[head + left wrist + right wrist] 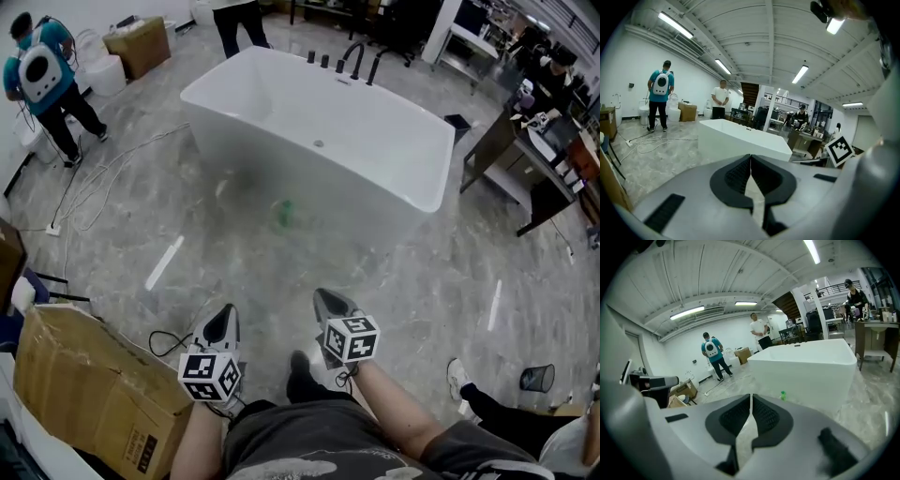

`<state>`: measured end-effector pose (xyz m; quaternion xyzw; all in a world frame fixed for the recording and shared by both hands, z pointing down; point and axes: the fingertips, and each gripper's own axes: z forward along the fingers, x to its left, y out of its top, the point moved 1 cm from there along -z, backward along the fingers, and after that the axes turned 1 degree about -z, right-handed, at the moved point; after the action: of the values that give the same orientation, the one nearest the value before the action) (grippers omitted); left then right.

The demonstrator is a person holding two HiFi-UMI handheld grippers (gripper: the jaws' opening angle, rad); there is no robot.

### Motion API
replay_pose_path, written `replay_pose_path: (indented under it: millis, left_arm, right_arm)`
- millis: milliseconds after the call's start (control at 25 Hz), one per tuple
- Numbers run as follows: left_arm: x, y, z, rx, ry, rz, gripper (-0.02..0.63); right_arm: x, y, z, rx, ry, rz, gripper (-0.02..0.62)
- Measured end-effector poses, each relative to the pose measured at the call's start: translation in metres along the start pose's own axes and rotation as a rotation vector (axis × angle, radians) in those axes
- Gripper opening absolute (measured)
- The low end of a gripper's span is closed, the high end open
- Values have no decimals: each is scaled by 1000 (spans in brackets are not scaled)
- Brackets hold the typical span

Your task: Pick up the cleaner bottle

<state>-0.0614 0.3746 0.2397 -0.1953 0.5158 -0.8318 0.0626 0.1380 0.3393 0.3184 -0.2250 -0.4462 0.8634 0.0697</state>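
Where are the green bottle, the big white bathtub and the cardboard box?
green bottle (pixel 284 214): head view, on its body.
bathtub (pixel 281 103): head view, on its bare white inside.
cardboard box (pixel 84 384): head view, on its top face.

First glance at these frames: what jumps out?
A big white bathtub stands on the marble floor, filling the upper middle of the head view. A small green cleaner bottle sits on the floor by its near wall. Low in that view, the left gripper and right gripper are both shut and empty.
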Motion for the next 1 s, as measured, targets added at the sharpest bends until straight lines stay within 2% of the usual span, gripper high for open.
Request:
replay_pose_path:
  millis: [240,480,720,1000]
  left_arm:
    - [4,24,38,1,22,16,14]
    - [17,45,79,2,-11,61,14]
    - [43,60,139,23,-87,29,14]
    - [105,74,205,109,-184,91,14]
  right_arm:
    - [-29,21,29,7,9,9,31]
    - [-44,38,56,7,-11,12,31]
    - [-58,48,91,21,-95,48,31]
    - [-55,62,165,34,-214,105,31]
